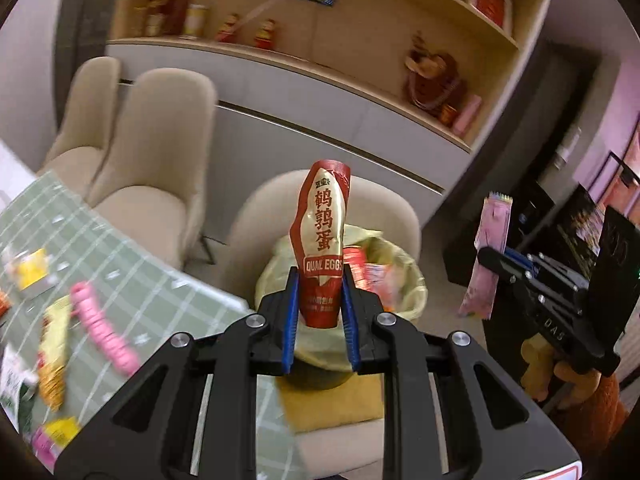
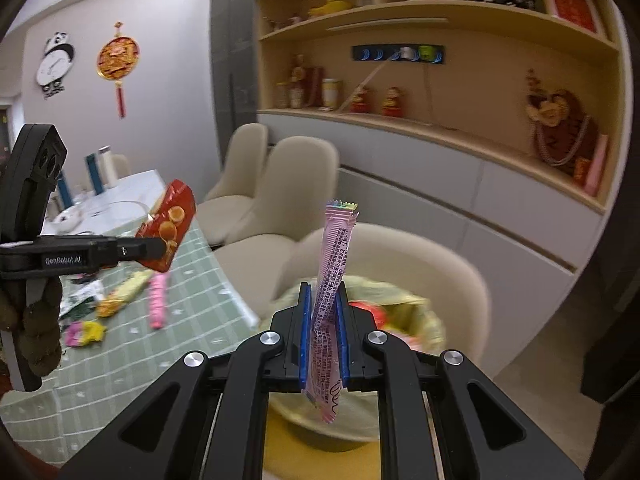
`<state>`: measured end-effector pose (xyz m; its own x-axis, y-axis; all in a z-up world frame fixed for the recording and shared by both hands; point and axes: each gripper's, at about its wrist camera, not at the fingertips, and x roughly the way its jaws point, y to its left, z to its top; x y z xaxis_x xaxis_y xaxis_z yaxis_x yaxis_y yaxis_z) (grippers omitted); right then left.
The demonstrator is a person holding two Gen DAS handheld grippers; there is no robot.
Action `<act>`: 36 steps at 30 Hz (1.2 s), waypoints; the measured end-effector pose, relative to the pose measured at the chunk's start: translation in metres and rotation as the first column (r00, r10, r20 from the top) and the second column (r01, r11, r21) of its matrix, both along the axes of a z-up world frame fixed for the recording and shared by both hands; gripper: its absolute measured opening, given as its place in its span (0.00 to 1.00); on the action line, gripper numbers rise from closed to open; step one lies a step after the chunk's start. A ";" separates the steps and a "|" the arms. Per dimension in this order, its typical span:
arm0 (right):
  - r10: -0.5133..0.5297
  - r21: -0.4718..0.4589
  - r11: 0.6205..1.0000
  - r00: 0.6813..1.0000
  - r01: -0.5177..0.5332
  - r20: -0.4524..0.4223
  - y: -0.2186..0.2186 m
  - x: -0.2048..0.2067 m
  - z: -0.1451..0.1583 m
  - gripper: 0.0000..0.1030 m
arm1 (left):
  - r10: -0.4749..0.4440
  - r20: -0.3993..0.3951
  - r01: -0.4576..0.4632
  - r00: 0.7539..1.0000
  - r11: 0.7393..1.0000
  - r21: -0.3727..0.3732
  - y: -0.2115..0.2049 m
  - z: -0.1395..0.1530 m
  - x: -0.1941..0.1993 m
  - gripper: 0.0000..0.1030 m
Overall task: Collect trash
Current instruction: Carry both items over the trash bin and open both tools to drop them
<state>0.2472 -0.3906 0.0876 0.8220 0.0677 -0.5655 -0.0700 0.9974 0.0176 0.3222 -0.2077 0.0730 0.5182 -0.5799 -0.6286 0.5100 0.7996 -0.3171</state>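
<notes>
In the left wrist view, a red and cream quail egg packet (image 1: 322, 248) is pinched upright between the blue pads of the left hand-held gripper (image 1: 320, 308), its lower end clamped and its top rising well above the fingertips. Just beyond the packet a bin lined with a yellowish bag (image 1: 404, 276) is seen, with other wrappers inside, standing on a beige chair (image 1: 396, 208). To the right, the right hand-held gripper (image 1: 490, 258) is seen side-on, pressed onto a pink wrapper (image 1: 488, 256). At the left, the bench (image 1: 168, 280) under a green checked cloth carries scattered wrappers. In the right wrist view, the pink wrapper (image 2: 330, 292) is gripped between the pads of the right hand-held gripper (image 2: 324, 320), twisted and standing upright, with the bin (image 2: 420, 312) directly behind it. At the left, the left hand-held gripper (image 2: 160, 250) is shown holding the red packet (image 2: 170, 226) above the bench (image 2: 180, 320).
</notes>
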 end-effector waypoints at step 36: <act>0.023 0.106 0.994 0.981 -0.003 -0.193 -0.052 0.071 -0.078 0.12 | -0.011 -0.161 0.027 0.987 0.995 0.096 -0.076 -0.075 0.065 0.50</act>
